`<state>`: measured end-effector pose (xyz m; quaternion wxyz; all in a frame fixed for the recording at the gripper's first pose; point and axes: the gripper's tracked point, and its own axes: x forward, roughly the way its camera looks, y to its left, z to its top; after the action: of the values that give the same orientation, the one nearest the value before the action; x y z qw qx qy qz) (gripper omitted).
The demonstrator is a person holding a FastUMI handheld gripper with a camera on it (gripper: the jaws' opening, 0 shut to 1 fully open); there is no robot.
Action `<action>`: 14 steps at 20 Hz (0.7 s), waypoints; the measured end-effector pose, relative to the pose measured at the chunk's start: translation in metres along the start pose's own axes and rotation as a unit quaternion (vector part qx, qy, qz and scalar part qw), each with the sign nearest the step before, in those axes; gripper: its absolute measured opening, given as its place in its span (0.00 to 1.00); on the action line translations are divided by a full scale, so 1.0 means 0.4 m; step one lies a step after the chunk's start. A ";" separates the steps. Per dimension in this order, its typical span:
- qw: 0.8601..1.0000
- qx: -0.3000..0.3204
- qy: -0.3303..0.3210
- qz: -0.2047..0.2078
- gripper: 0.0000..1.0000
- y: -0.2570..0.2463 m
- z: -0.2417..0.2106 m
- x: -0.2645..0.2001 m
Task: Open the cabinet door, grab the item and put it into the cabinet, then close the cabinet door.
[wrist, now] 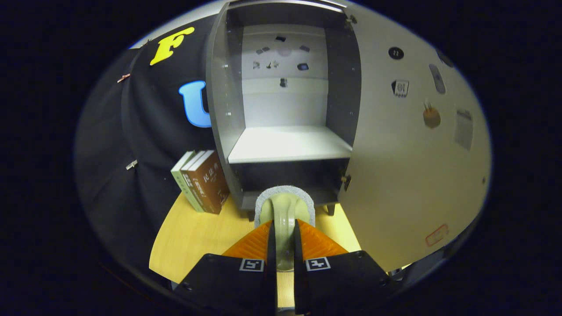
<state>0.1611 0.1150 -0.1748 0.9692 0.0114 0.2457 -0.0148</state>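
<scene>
1. Ahead, standing open beyond the fingers: the grey cabinet (285,109), its shelf (290,145) bare, small stickers dotting the back panel.
2. Swinging wide to the right of the cabinet: the pale cabinet door (408,166), carrying stickers of its own.
3. Stretching underneath: the light wooden table (193,237).
4. Leaning against the cabinet's left side: three books (202,182).
5. Clenching on the item: the gripper (284,241), both fingers pressing a pale green scrubbing pad with a grey abrasive edge (284,206), held upright just in front of the cabinet's lower compartment.
</scene>
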 end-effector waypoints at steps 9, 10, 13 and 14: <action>0.996 -0.012 -0.089 -0.003 0.19 -0.002 0.260 0.026; 0.996 -0.013 -0.093 -0.001 0.19 -0.006 0.281 0.043; 0.995 -0.014 -0.103 0.007 0.19 -0.016 0.343 0.118; 0.994 -0.014 -0.104 0.013 0.19 -0.017 0.361 0.153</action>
<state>0.2832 0.1027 -0.0771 0.9896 -0.0003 0.1437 0.0001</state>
